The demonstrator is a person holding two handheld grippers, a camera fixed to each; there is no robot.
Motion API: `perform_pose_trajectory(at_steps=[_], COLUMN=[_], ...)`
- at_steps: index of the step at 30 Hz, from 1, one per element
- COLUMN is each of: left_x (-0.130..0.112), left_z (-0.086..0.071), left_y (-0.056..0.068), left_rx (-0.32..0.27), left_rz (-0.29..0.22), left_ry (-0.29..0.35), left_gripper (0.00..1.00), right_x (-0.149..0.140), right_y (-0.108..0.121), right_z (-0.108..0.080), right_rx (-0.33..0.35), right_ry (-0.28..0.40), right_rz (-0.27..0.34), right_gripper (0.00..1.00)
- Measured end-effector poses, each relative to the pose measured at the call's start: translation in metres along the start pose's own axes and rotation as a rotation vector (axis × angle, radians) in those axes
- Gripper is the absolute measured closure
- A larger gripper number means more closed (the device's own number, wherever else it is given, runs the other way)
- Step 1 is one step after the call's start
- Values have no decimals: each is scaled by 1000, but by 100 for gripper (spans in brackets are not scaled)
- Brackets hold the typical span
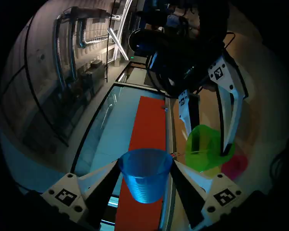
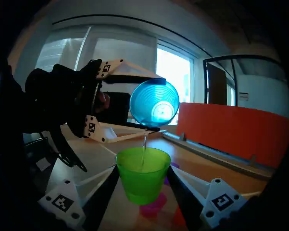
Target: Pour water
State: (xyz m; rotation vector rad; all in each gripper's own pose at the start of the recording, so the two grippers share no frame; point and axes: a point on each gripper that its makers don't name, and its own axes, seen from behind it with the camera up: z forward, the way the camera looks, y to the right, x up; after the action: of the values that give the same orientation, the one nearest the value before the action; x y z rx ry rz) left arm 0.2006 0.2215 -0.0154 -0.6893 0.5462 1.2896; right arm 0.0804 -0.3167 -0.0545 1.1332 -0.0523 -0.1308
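- left gripper [image 1: 145,169] has both fingers pressed on the sides of a blue cup [image 1: 145,183], narrow grip, cup between the tips
- in the right gripper view the blue cup is tipped on its side with the mouth facing the camera, one finger above it and one below
- a black gloved hand [image 2: 59,104] holds that gripper on the left of the view
- right gripper [image 2: 143,171] clamps a green cup [image 2: 143,186] between its two fingers, cup upright, mouth open to the top
- blue cup sits just above the green cup and a bit behind it; the two cups are not touching
- thin stream of water [image 2: 144,146] runs from the blue cup's lower lip down into the green cup
- some water in the green cup, level hard to read
- wooden table [image 2: 206,159] under both cups; cannot tell if the green cup rests on it or is lifted
- pink patch [image 2: 152,210] on the table right below the green cup
- orange panel [image 2: 237,131] stands along the far edge of the table, bright window [image 2: 174,75] behind the blue cup
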Motion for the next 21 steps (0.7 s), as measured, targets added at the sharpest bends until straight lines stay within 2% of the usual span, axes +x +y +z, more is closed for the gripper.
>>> perform_pose_trajectory(at_steps=[21], left_x=[2], left_z=[5], left_y=[2], left_rx=[-5], left_rz=[46], left_ry=[3], left_gripper=[13], right_x=[-1], right_y=[1], right_z=[0], right_rx=[1], right_ry=[0], right_rz=[0], right_gripper=[12])
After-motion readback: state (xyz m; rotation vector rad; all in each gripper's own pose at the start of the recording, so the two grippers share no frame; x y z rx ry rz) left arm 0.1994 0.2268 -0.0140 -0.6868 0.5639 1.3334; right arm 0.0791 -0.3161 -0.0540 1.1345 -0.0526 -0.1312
